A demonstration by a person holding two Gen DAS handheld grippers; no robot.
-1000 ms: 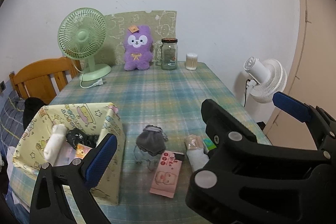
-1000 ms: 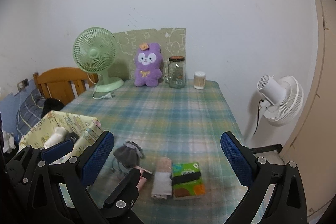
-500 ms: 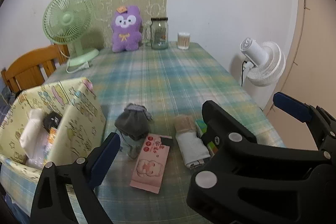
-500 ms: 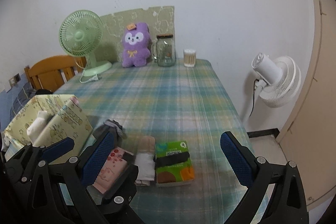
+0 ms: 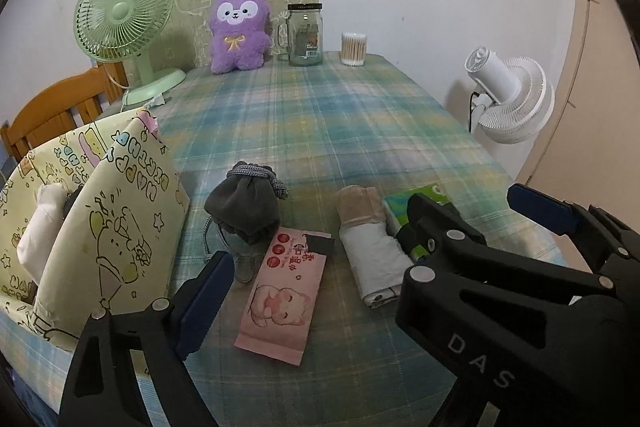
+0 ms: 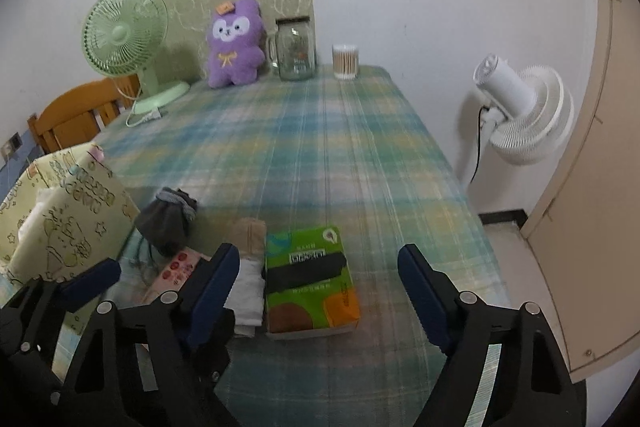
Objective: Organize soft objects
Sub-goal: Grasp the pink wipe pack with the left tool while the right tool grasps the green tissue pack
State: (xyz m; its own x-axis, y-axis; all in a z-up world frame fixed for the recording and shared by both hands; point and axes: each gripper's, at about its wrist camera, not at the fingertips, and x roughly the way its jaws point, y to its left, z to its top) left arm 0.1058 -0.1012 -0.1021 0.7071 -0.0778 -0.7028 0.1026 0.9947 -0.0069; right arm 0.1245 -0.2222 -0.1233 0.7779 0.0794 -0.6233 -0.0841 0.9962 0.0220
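Yellow fabric bin holds white roll; both grippers open, empty.

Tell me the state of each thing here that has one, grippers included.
left hand-held gripper: open, empty
right hand-held gripper: open, empty
storage box: open-topped, items inside
gray pouch: drawn shut
rolled cloth: rolled up
glass jar: lid on
pink pack: lying flat
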